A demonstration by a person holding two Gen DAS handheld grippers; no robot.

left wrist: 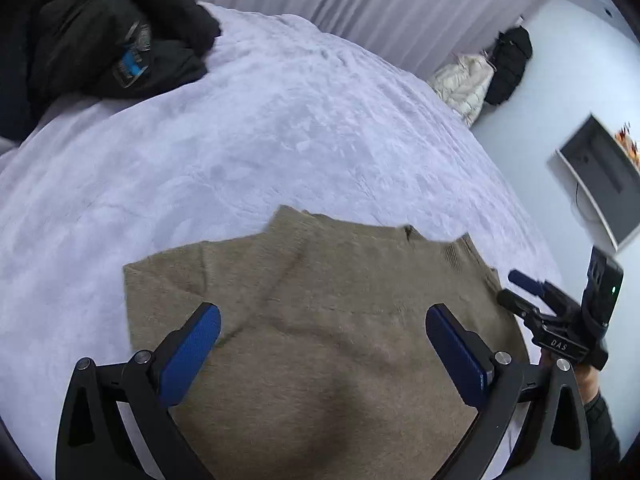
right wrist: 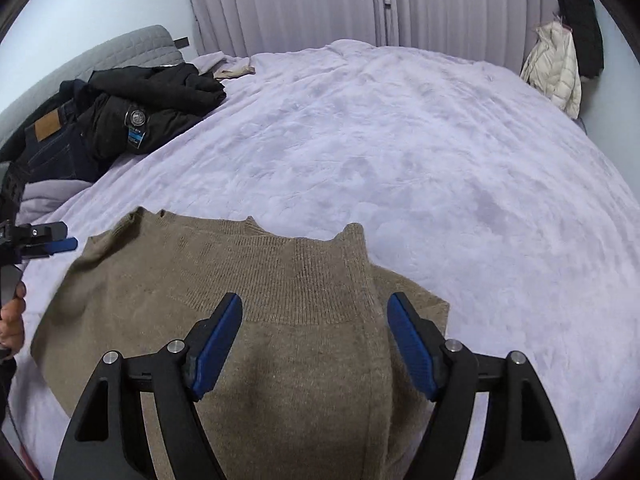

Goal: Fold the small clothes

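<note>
A tan knit sweater (left wrist: pixel 320 320) lies flat, partly folded, on the lavender bed cover (left wrist: pixel 240 140). It also shows in the right wrist view (right wrist: pixel 280 280), ribbed collar pointing away. My left gripper (left wrist: pixel 322 320) is open and empty, hovering over the sweater's middle. My right gripper (right wrist: pixel 316 320) is open and empty over the collar end. The right gripper also shows at the sweater's right edge in the left wrist view (left wrist: pixel 520 288). The left gripper also shows at the far left in the right wrist view (right wrist: pixel 52 246).
A pile of dark clothes (right wrist: pixel 120 116) with jeans lies at the bed's far left; it also shows in the left wrist view (left wrist: pixel 112 40). A cream jacket (right wrist: pixel 556 64) and a black coat (right wrist: pixel 580 24) hang by the curtains. A grey headboard (right wrist: pixel 120 52) stands at the left.
</note>
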